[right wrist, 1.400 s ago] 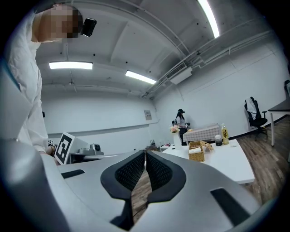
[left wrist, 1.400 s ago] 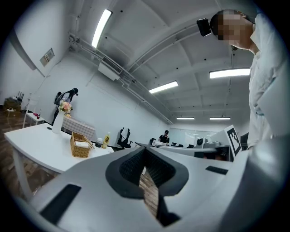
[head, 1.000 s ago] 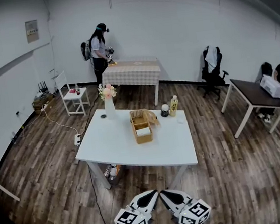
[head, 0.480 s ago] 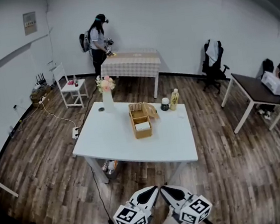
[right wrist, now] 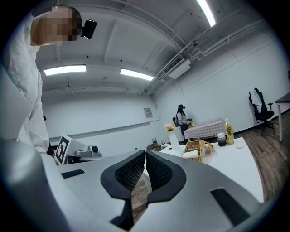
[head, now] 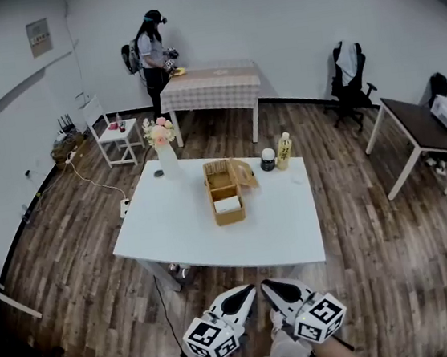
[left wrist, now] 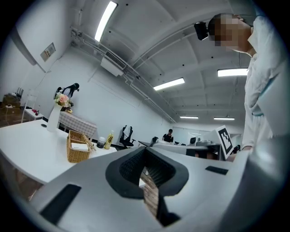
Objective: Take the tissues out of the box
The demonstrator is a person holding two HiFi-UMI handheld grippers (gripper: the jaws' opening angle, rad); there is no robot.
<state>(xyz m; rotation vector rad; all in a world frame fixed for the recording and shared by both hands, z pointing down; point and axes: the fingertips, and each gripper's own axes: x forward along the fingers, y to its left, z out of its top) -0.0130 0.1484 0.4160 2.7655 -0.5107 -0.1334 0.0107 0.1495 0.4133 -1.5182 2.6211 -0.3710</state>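
A woven tissue box (head: 225,191) stands on the white table (head: 181,227), lid flapped open to the right, white tissues (head: 228,205) showing at its near end. The box also shows small in the left gripper view (left wrist: 77,147) and the right gripper view (right wrist: 195,150). Both grippers are held low in front of the person, well short of the table's near edge. My left gripper (head: 249,292) is shut with nothing in it. My right gripper (head: 267,286) is shut and empty too, close beside the left one.
On the table stand a vase of flowers (head: 163,150), a dark jar (head: 268,159) and a yellow bottle (head: 285,151). A cable (head: 162,302) runs across the wooden floor by the table legs. Behind are a checked table (head: 212,88) with a person (head: 150,57), a white chair (head: 113,139), an office chair (head: 350,73).
The table and box have come nearer and lower in the head view as the person walked toward them. Both grippers stayed shut, side by side.
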